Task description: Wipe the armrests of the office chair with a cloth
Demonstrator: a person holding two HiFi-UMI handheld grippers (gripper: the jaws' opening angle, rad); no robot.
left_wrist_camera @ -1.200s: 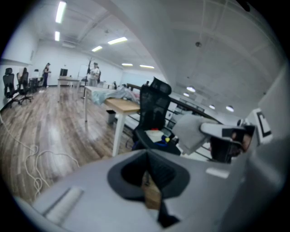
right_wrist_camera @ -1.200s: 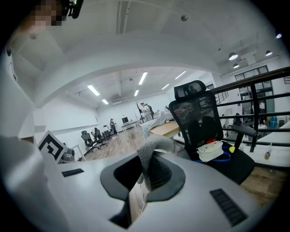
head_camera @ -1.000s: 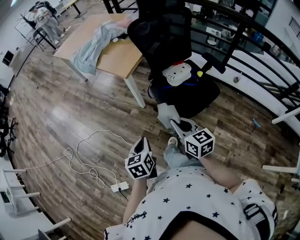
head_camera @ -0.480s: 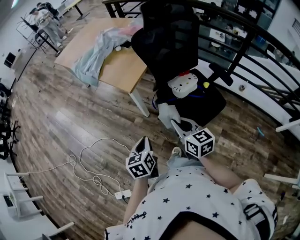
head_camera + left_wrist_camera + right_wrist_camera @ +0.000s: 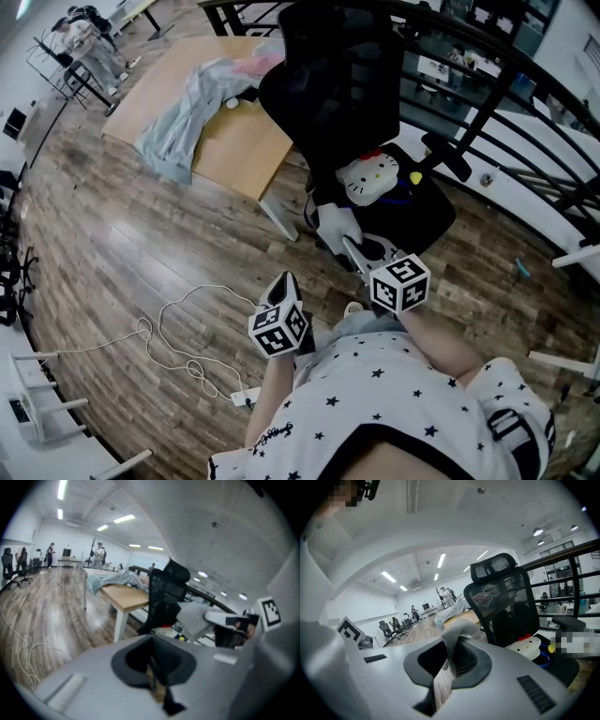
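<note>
A black office chair [image 5: 342, 84] stands ahead of me with a white cat-face cushion [image 5: 367, 178] on its seat. One armrest [image 5: 448, 156] shows at the chair's right; the other I cannot make out behind the cloth. My right gripper [image 5: 349, 246] is shut on a grey-white cloth [image 5: 334, 223] and holds it at the seat's near left edge; the cloth [image 5: 457, 634] bunches between the jaws of the right gripper [image 5: 452, 654]. My left gripper [image 5: 286, 281] hangs lower left over the floor, shut and holding nothing [image 5: 157, 663].
A wooden table [image 5: 239, 141] draped with a pale blue sheet [image 5: 183, 103] stands left of the chair. A white cable [image 5: 187, 328] trails over the wood floor. A black railing [image 5: 511, 89] runs behind the chair. White furniture legs [image 5: 37, 408] sit at lower left.
The chair and table have come nearer and shifted right in the head view. The right gripper with the cloth now reaches the seat's edge. Both grippers keep their grip state.
</note>
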